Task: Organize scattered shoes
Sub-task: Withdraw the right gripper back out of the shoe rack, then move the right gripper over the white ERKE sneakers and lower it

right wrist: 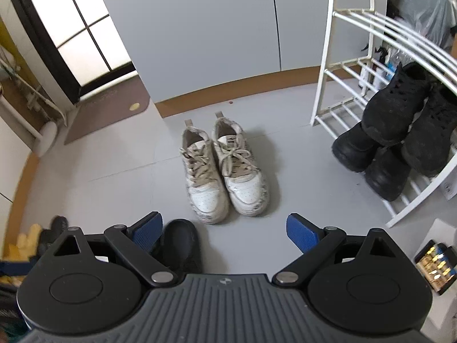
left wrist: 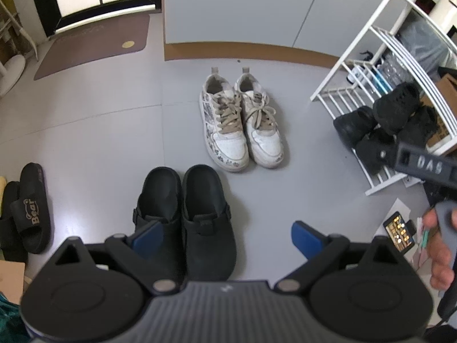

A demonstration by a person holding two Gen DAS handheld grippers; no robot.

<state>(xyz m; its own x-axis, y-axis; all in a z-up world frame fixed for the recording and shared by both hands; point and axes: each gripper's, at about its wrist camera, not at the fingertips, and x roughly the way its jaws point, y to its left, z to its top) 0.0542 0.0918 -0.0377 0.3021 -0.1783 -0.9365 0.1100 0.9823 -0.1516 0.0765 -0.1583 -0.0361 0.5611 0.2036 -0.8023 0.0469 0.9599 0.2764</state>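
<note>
Both grippers hang over the grey floor with jaws spread wide, holding nothing; the left gripper [left wrist: 227,238] sits above a pair of black clogs [left wrist: 185,214] at lower centre; the right gripper [right wrist: 225,233] faces white laced sneakers [right wrist: 224,168] mid-frame; a black slide [left wrist: 32,208] at lower left reads "Bear"; black shoes [right wrist: 400,140] crowd the white rack [right wrist: 325,85] at right; a grey handle [left wrist: 425,167] reads "DAS".

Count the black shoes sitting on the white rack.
4 show: two boots on the lower rungs of the rack, two sneakers stacked above. More may be hidden behind.
</note>
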